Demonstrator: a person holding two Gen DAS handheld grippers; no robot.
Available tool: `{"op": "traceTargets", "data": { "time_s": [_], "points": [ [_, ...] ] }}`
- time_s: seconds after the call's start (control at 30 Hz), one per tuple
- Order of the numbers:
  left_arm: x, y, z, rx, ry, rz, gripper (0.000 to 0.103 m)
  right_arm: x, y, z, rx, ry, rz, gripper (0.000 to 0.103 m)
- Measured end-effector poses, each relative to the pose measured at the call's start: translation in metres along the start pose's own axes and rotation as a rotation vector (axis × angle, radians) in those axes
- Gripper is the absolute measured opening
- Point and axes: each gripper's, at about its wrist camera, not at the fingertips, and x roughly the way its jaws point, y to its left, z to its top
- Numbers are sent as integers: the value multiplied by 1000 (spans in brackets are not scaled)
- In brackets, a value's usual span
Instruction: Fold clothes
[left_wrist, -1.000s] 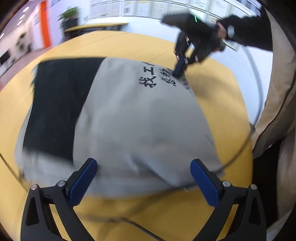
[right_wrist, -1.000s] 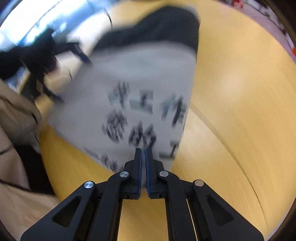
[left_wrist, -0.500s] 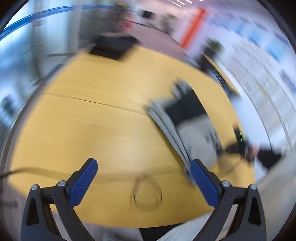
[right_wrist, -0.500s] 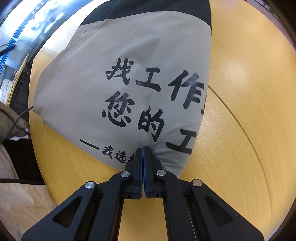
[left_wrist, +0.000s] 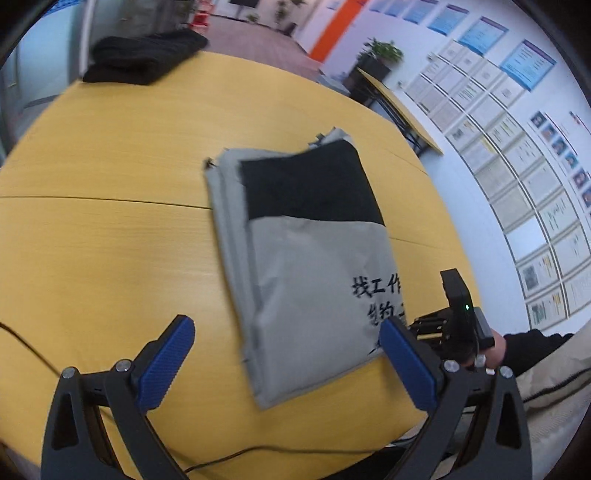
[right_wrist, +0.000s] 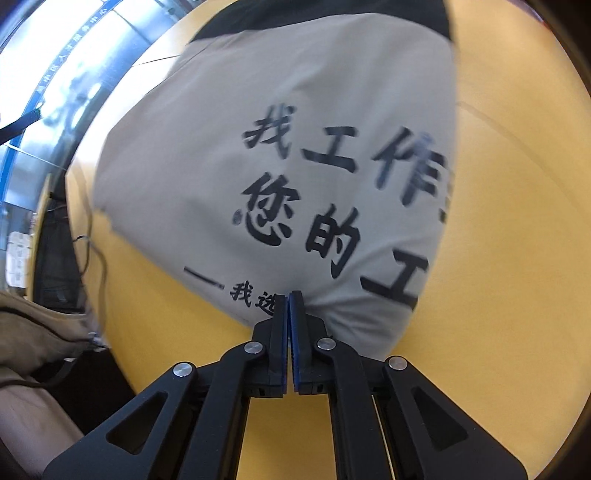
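1. While the grey garment (left_wrist: 317, 280) lies folded into a flat packet on the yellow table (left_wrist: 110, 240), the fold itself looks nearly finished; what seems to be in hand is the last tug or placement of the packet.
2. At the bottom centre of the right wrist view, the right gripper (right_wrist: 289, 306) has its blue pads pressed together on the garment's near edge, with cloth puckering just beyond the tips, so I judge it is pinching that hem.
3. Across the lower part of the left wrist view, the left gripper (left_wrist: 288, 362) stands wide apart and holds nothing; it hovers above the packet's near end and touches no cloth.
4. Both tools tilt steeply down toward the tabletop; a hand (left_wrist: 495, 350) in a dark sleeve grasps the right tool at the lower right of the left wrist view.
5. Next, the move likely calls for laying the pinched edge flat and releasing it without dragging the layers askew.
6. A dark bundle (left_wrist: 144, 55) sits at the upper left of the frame, well apart.
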Motion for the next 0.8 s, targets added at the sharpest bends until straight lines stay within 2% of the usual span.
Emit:
{"op": "traceTargets", "data": {
  "time_s": [0.13, 0.3, 0.47, 0.57, 0.63, 0.7, 0.77, 0.8],
  "points": [
    [53, -9, 13, 65, 65, -6, 102, 8, 12, -9, 54, -43, 34, 2],
    [89, -31, 17, 191, 117, 1, 102, 15, 16, -18, 77, -60, 88, 1],
    [128, -25, 4, 206, 205, 57, 102, 16, 13, -13, 93, -75, 117, 0],
    [136, -23, -10, 247, 188, 63, 102, 9, 0, -7, 95, -71, 128, 0],
    [138, -22, -20, 258, 184, 80, 102, -20, -42, 20, 88, -58, 135, 0],
    [138, -24, -25, 263, 192, 96, 102, -27, -48, 25, 108, -42, 166, 0],
    [131, -23, -23, 220, 200, 84, 102, -49, -62, 29, 153, -68, 229, 8],
    [123, -19, -19, 186, 188, 77, 102, -64, -70, 31, 172, -99, 260, 30]
  ]
}}
